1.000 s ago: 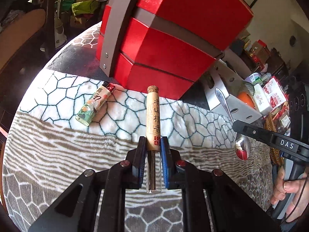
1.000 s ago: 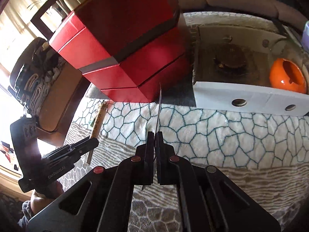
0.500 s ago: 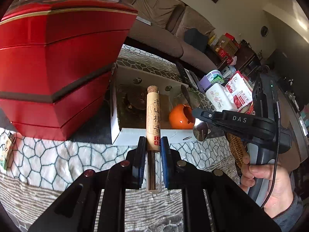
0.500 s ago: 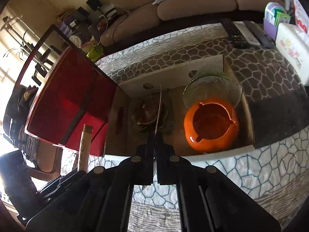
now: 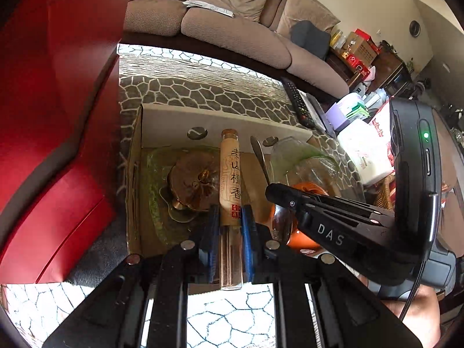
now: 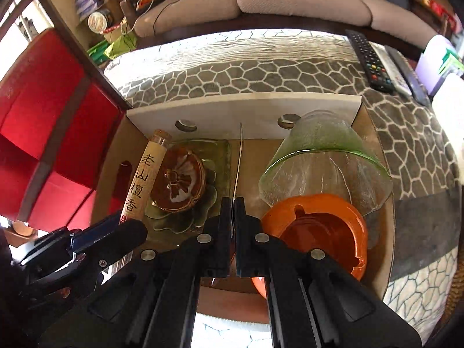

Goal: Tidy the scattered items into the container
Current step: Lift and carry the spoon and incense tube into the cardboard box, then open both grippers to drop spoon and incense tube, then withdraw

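Observation:
My left gripper (image 5: 229, 217) is shut on a tan incense tube (image 5: 230, 174) with a cork end, and holds it over the open cardboard box (image 5: 220, 121). My right gripper (image 6: 233, 203) is shut on a metal spoon (image 6: 238, 168), seen edge-on, above the middle of the same box (image 6: 243, 113). In the left wrist view the spoon (image 5: 261, 156) hangs just right of the tube. Seen from the right wrist, the tube (image 6: 145, 177) and the left gripper (image 6: 127, 223) are at the lower left.
Inside the box lie a brown lidded dish (image 6: 177, 185) on a green glass plate, a tipped green glass bowl (image 6: 324, 159) and an orange ashtray (image 6: 316, 226). A tall red box (image 6: 43, 145) stands close on the left. Remotes (image 6: 371, 61) lie at the far right.
Both grippers have travelled from above the patterned cloth to above the cardboard box, each still gripping its item. The lighter on the cloth has left the view.

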